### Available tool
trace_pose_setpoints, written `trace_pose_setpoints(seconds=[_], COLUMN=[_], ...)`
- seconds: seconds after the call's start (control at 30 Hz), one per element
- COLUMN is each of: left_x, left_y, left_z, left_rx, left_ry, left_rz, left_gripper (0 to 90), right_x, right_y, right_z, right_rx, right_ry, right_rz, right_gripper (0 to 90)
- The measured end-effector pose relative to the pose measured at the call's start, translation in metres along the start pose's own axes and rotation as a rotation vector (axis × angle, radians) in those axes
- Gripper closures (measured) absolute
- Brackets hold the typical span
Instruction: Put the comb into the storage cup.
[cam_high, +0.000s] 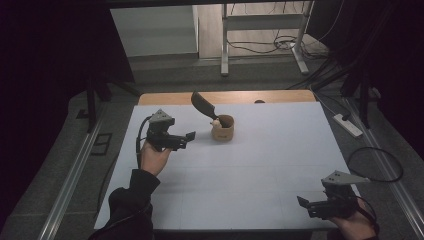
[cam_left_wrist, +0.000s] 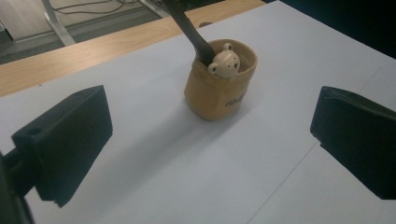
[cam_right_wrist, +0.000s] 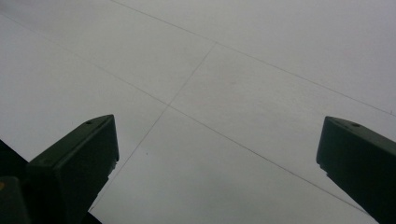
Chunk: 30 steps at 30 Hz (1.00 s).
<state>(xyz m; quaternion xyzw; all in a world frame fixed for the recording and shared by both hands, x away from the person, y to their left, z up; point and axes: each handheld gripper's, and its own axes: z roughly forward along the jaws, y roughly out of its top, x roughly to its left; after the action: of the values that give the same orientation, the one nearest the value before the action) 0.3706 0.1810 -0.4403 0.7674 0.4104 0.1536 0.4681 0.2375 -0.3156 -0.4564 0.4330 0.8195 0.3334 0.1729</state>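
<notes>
A tan cup (cam_high: 223, 128) (cam_left_wrist: 219, 84) with a small bear head on its rim stands upright near the back middle of the white table (cam_high: 240, 170). A black spatula (cam_high: 203, 105) (cam_left_wrist: 191, 35) leans out of it to the left. My left gripper (cam_high: 189, 137) (cam_left_wrist: 210, 144) hovers open just left of the cup, pointing at it, jaws wide apart with nothing between them. My right gripper (cam_high: 303, 204) (cam_right_wrist: 219, 163) is open low over the front right of the table, above bare white surface.
A wooden strip (cam_high: 220, 97) runs along the table's far edge. A metal frame (cam_high: 225, 40), cables and a power strip (cam_high: 347, 124) lie on the floor beyond. Dark curtains flank both sides.
</notes>
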Motion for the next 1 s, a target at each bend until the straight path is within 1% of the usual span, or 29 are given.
trace_pose_setpoints(seconds=[0.2, 0.3, 0.5, 0.57, 0.63, 0.73, 0.83, 0.9, 1.0], left_x=[-0.002, -0.004, -0.006, -0.007, -0.009, -0.011, -0.013, -0.013, -0.014], left_y=[-0.002, -0.004, -0.007, -0.008, -0.010, -0.011, -0.013, -0.014, -0.016], left_z=[-0.005, -0.007, -0.012, -0.013, -0.014, -0.016, -0.017, -0.018, -0.020], left_rx=[-0.003, -0.002, -0.005, 0.002, 0.001, -0.001, 0.003, 0.005, 0.007], left_ry=[-0.005, 0.008, -0.004, -0.002, -0.010, -0.035, -0.035, -0.037, -0.041], left_rz=[-0.005, -0.001, -0.010, -0.001, 0.005, 0.018, 0.035, 0.038, 0.031], left_gripper=[0.0, 0.0, 0.0, 0.0, 0.0, 0.4, 0.3, 0.2, 0.0], right_x=[0.001, 0.001, 0.002, 0.002, 0.002, 0.002, 0.002, 0.003, 0.003], right_y=[0.000, 0.000, 0.000, 0.000, 0.001, 0.001, 0.001, 0.001, 0.001], right_z=[0.000, 0.000, 0.000, 0.000, 0.000, 0.001, 0.001, 0.001, 0.001], right_rx=[0.003, 0.003, 0.005, 0.006, 0.007, 0.007, 0.007, 0.008, 0.008], right_ry=[0.001, 0.001, 0.001, 0.003, 0.004, 0.004, 0.005, 0.006, 0.008], right_rz=[-0.006, -0.008, -0.015, -0.018, -0.021, -0.022, -0.024, -0.028, -0.030], right_gripper=[0.0, 0.0, 0.0, 0.0, 0.0, 0.0, 0.0, 0.0, 0.0])
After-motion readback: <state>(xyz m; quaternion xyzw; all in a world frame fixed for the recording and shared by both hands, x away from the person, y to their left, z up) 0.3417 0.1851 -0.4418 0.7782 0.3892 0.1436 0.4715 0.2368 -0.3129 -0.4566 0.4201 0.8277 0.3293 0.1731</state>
